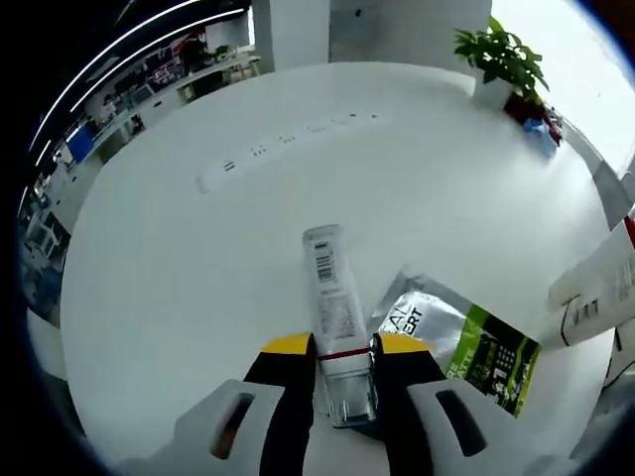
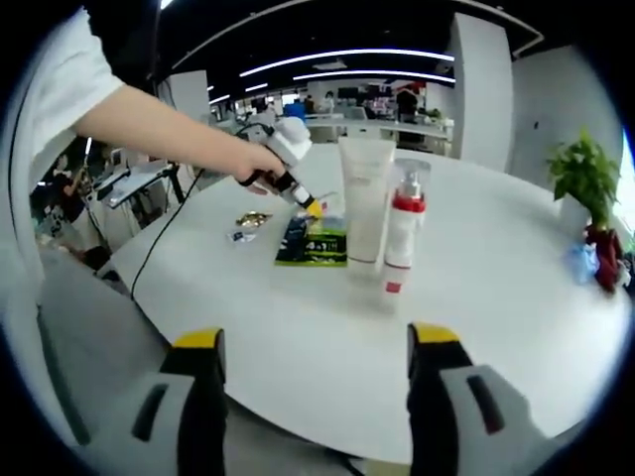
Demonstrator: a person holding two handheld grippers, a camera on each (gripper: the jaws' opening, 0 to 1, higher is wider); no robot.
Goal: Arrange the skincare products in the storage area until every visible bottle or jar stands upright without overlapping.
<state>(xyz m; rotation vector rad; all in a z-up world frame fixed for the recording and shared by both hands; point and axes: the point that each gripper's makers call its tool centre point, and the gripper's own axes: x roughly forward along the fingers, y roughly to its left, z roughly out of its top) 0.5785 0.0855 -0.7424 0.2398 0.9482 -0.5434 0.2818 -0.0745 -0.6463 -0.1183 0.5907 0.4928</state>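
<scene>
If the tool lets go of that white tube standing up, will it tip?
Probably. The slim white squeeze tube, lying between the left tool's jaws, looks tall and narrow, so top-heavy. Its clear cap gives a small flat base, so standing seems possible, but a nudge might topple it.

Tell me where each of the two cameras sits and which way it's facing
Left gripper view: rides the left gripper, looking along jaws closed on a white tube above the white table; a green sachet lies right.
Right gripper view: rides the open right gripper, facing a standing tube, a pump bottle, the person's arm.
Shared: table, sachet, plant.
</scene>
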